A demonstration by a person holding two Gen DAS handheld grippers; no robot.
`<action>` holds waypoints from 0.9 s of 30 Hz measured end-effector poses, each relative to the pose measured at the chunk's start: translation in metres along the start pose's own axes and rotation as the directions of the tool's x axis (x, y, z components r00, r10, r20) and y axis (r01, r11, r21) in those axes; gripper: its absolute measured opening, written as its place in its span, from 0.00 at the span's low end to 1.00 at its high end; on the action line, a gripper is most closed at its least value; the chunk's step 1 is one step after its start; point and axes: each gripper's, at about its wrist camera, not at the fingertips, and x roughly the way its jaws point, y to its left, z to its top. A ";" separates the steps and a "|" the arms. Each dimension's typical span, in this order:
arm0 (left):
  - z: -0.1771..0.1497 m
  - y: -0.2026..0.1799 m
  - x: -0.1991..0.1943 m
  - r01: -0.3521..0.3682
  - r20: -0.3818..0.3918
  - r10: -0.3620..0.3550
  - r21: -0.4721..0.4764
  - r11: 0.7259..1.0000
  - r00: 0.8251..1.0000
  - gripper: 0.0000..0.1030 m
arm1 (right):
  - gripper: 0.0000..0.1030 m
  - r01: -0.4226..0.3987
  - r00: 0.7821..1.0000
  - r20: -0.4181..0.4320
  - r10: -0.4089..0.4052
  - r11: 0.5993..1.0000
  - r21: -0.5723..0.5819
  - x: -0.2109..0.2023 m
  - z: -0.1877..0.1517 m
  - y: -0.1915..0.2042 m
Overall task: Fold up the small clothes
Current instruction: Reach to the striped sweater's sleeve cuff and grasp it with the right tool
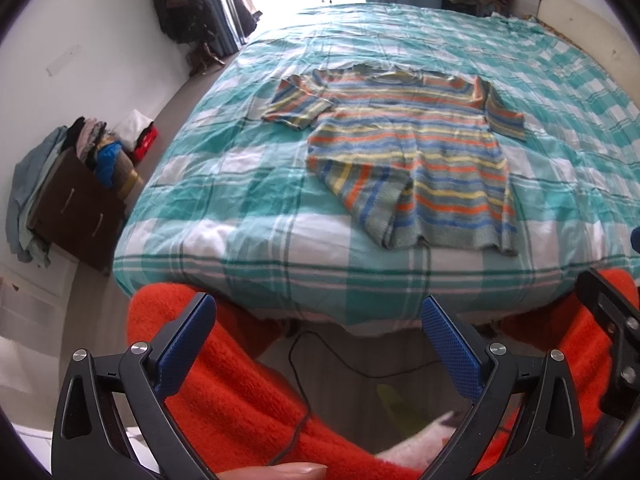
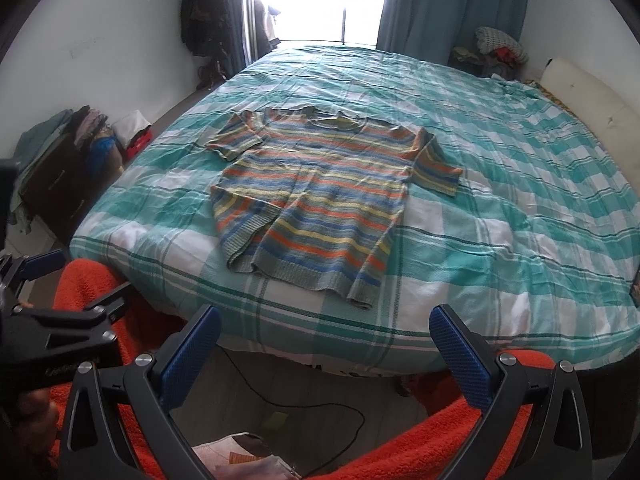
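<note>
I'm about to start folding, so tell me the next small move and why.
Probably bring the left gripper forward to the striped sweater's turned-over hem corner and flatten it. Both it and the right gripper are open, empty and short of the bed, and that corner lies doubled over the body.

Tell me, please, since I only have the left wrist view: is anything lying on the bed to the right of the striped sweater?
Observer: Only a small dark object at the bed's right edge; I cannot tell what it is.
Operator: Thank you. Is the right gripper open?
Observer: Yes, the right gripper is open and empty, short of the bed.
Operator: Can you see my left gripper from there?
Observer: Yes, the left gripper shows from the side at that view's left edge, beside the sweater's near corner of the bed.
</note>
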 end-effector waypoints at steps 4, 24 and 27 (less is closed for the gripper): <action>0.021 0.000 -0.002 -0.032 0.046 0.032 -0.007 0.999 0.998 1.00 | 1.00 -0.025 0.994 0.104 0.027 1.000 -0.016 0.013 0.015 -0.028; 0.057 -0.042 0.084 -0.032 -0.207 0.039 0.038 0.999 0.978 0.99 | 0.01 -0.044 0.991 -0.133 0.013 0.971 -0.234 0.378 0.162 -0.212; 0.061 -0.045 0.088 -0.031 -0.206 0.038 0.036 0.999 0.978 0.99 | 0.03 -0.058 0.998 -0.034 0.058 0.998 0.005 0.342 0.179 -0.282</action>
